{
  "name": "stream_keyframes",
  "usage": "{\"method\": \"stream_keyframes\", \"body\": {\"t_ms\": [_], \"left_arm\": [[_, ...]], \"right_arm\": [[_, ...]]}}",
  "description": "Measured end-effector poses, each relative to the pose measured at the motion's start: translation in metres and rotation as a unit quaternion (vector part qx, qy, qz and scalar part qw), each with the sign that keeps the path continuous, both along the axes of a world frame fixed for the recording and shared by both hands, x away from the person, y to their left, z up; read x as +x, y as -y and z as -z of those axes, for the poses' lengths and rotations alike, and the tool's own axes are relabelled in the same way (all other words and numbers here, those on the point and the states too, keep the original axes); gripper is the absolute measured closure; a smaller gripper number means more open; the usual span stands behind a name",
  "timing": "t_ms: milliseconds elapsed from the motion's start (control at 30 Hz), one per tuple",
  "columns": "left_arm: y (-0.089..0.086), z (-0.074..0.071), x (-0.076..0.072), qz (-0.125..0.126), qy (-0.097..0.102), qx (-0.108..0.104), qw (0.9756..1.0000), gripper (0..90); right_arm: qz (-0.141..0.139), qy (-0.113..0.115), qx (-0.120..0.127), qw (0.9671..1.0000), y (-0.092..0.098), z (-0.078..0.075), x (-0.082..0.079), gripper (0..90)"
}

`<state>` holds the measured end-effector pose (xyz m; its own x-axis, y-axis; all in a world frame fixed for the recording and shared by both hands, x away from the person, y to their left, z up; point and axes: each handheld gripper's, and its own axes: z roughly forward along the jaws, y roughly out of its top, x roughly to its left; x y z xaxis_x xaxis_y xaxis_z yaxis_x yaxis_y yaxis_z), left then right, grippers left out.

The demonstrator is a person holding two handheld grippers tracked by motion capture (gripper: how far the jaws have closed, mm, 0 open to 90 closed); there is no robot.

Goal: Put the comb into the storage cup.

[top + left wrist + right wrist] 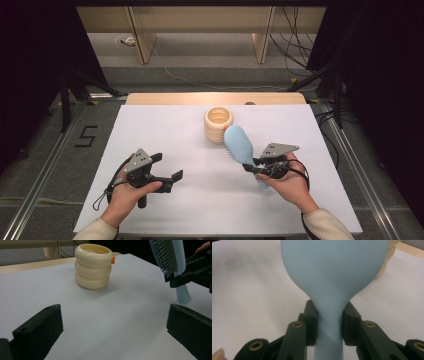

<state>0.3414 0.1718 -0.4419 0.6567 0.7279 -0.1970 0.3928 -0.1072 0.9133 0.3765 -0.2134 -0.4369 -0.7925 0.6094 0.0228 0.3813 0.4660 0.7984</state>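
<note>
The right gripper [256,167] is clamped on the neck of a light blue hairbrush [239,144], just where the handle narrows below the head. In the right gripper view its two black fingers [310,322] press against either side of the brush's handle [329,322], with the smooth back of the head facing the camera. In the high view the brush is tilted, its head angled up and away toward the middle of the desk [165,130], its handle end pointing down toward the person's right hand [287,182]. The left gripper view shows the bristles [162,255] facing left.

The head of the brush sits just beside a cream ribbed cup [218,125] shaped like three stacked rings, which stands upright near the far middle of the white desk surface. A small orange piece [113,258] shows at its rim.

The left gripper [167,172] is held low over the near left part of the desk, its fingers [40,332] spread wide apart and holding nothing.
</note>
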Motion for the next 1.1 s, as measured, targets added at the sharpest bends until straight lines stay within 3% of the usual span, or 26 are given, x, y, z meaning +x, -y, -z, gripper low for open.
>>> {"method": "stream_keyframes", "body": {"t_ms": [433, 1100], "left_arm": [[0.012, -0.010, 0.006, 0.006, 0.008, -0.011, 0.9999, 1.3], [0.015, -0.012, 0.009, 0.010, 0.011, -0.018, 0.9997, 2.0]], "right_arm": [[0.004, 0.003, 0.011, 0.9999, -0.002, 0.000, 0.000, 70.4], [-0.001, 0.008, 0.020, 0.9998, -0.014, 0.001, 0.001, 70.4]]}}
